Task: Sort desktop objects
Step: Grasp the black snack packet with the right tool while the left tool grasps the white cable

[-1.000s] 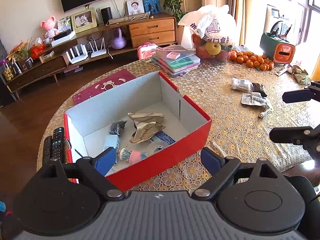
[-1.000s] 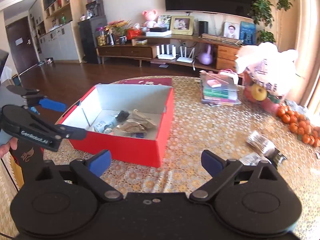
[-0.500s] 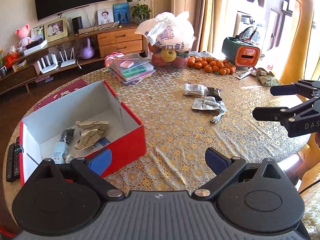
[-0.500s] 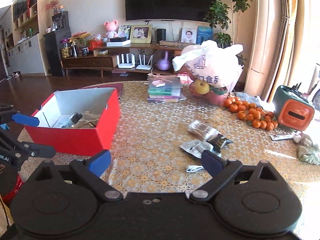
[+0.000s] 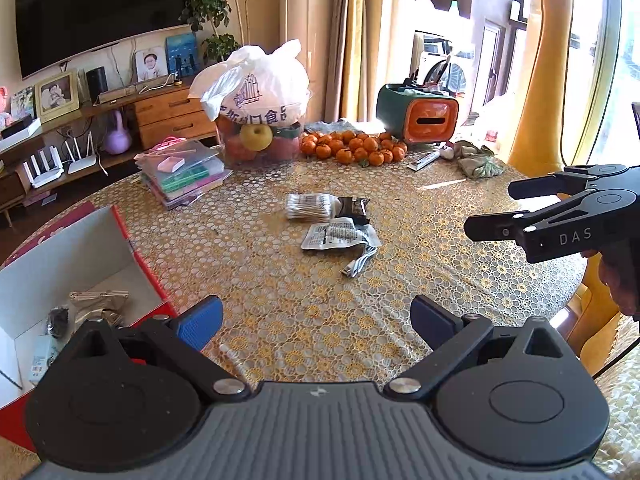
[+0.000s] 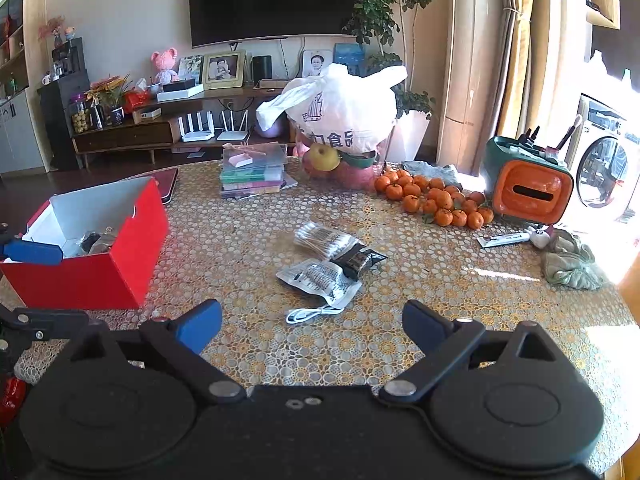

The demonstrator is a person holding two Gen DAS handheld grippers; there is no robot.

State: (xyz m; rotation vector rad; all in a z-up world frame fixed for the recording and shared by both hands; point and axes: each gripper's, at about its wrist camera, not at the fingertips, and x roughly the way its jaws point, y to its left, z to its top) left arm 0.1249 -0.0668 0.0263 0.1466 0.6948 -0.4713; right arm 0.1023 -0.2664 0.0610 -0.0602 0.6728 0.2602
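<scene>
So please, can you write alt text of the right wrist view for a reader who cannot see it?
An open, empty right gripper hovers over a lace-covered table, facing a white cable and three small packets. A red box with sorted items stands left; tangerines and an orange container sit right.

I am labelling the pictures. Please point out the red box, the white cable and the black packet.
Red box [image 6: 100, 276], right wrist view, front wall.
White cable [image 6: 314, 313], right wrist view, coiled middle.
Black packet [image 5: 352, 207], left wrist view, centre.

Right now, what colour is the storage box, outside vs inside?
Red outside, white inside; the box shows best in the right wrist view.
</scene>
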